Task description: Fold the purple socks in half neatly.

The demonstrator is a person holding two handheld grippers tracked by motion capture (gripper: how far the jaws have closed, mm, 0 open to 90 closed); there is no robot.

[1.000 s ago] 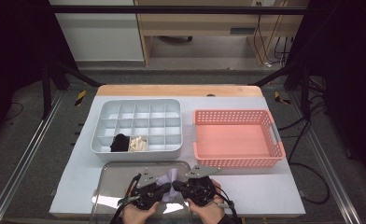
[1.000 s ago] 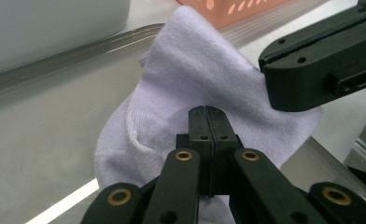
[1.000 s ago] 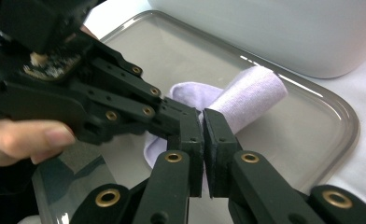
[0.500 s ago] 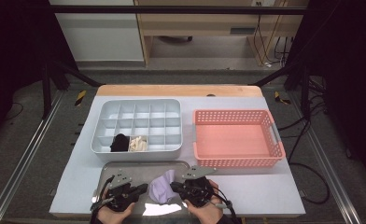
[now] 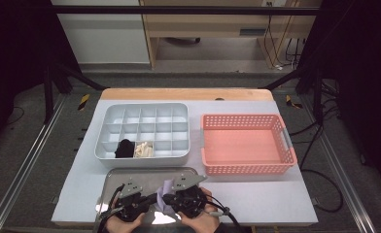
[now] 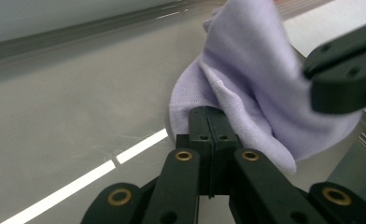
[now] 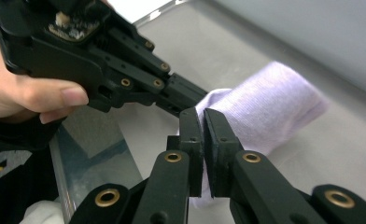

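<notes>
1. High view: a white-topped bench (image 5: pixel 256 199) holds a steel tray (image 5: pixel 130 175) at its near edge. Over the tray two hands meet, each holding a claw. The left claw (image 5: pixel 155 198) and right claw (image 5: pixel 166 198) close in on a small lilac sock (image 5: pixel 167 187) bunched between them, above the tray's middle. Behind the tray sits a grey divided box (image 5: pixel 142 130). Its front row holds a black sock (image 5: pixel 125 148) in one cell and a cream sock (image 5: pixel 143 149) in the next cell to the right; the other cells look bare. To the right of the box stands a pink basket (image 5: pixel 247 143) with nothing in it. The box and basket stand well apart from the claws, with nothing between them and the tray.

2. Left gripper view: this shows the grip that the high view is too small to tell. The left claw (image 6: pixel 209 122) has its jaws pressed together on a fold at the sock's (image 6: pixel 256 84) lower edge. The sock hangs just above the tray's (image 6: pixel 78 102) shiny floor. The right claw's black tip (image 6: pixel 344 70) crosses in front of the sock at the right.

3. Right gripper view: the right claw (image 7: pixel 202 122) has its jaws nearly together, pinching the sock's (image 7: pixel 265 112) near end. The left claw (image 7: pixel 186 95) comes in from the upper left, held by a hand (image 7: pixel 27 93), and meets the same end of the sock. The sock's far end lies toward the tray (image 7: pixel 340 140) floor.
</notes>
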